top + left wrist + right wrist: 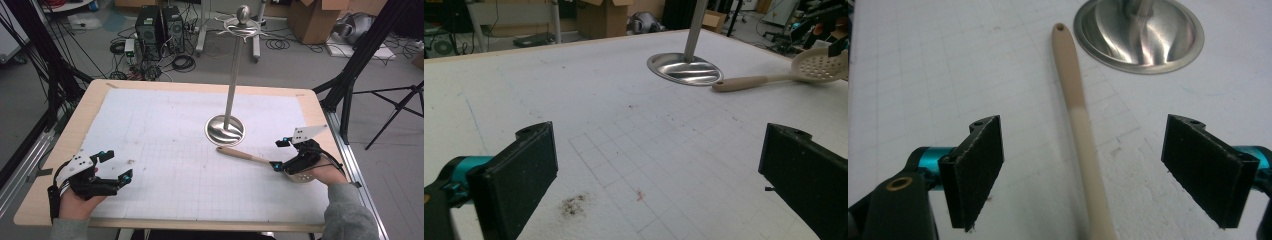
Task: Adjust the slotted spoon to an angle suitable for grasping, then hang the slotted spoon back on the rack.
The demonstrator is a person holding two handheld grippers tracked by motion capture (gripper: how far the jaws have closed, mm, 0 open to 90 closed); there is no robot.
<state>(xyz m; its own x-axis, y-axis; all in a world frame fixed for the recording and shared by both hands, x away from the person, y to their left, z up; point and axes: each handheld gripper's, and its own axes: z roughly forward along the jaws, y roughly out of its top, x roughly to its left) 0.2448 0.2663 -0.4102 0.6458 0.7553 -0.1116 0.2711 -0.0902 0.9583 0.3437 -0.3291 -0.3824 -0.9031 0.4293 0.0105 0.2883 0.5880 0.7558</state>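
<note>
Right claw (1083, 170) open, straddling my skimmer's handle (1080, 130) without touching; left claw (116, 167) open over bare counter (200, 150), well apart.

Left gripper (116, 166) held low at the near left, jaws spread wide, forearm entering from below. Right gripper (280, 154) at the near right, jaws likewise wide apart, grey-sleeved forearm behind it.

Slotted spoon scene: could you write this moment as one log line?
right gripper: open, astride slotted spoon handle | spoon: flat on table beside stand base | left gripper: open, empty
</note>
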